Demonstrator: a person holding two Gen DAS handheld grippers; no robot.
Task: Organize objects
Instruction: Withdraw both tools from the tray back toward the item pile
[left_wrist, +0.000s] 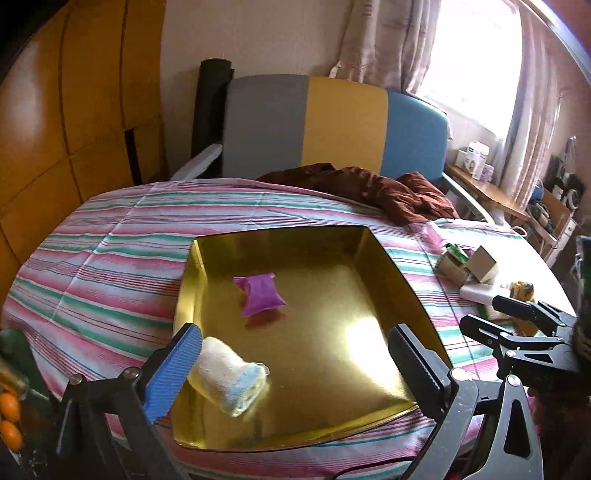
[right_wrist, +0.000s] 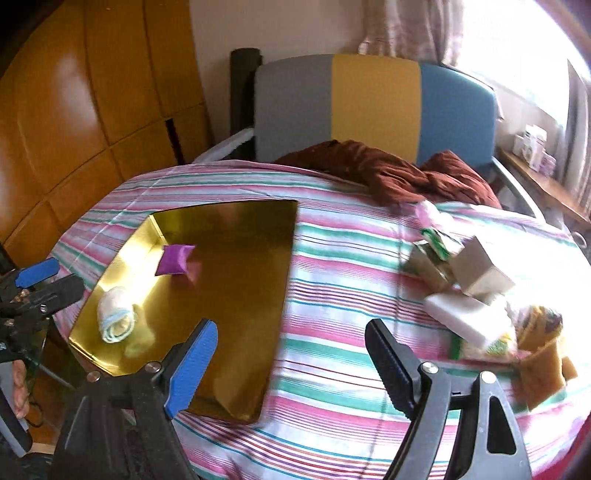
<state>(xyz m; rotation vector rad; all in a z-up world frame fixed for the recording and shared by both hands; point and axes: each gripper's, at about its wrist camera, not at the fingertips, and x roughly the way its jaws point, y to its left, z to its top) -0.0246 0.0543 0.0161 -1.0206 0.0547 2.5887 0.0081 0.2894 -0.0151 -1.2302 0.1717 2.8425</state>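
A gold tray (left_wrist: 332, 406) lies on the striped bed (left_wrist: 110, 266). In it are a purple pouch (left_wrist: 260, 293) and a rolled white and pale blue cloth (left_wrist: 231, 376). My left gripper (left_wrist: 295, 369) is open above the tray's near edge, with the roll beside its left finger, not held. My right gripper (right_wrist: 291, 365) is open and empty over the bedcover, right of the tray (right_wrist: 240, 332). The pouch (right_wrist: 175, 259) and the roll (right_wrist: 114, 319) show there too. A pile of boxes (right_wrist: 465, 273), a white block (right_wrist: 465, 317) and a brown plush toy (right_wrist: 543, 350) lie at the right.
A crumpled brown cloth (left_wrist: 369, 188) lies at the bed's head, before a grey, yellow and blue headboard (left_wrist: 332, 122). Wooden wardrobe panels (left_wrist: 74, 110) stand at the left. A cluttered shelf (left_wrist: 491, 184) runs under the window on the right.
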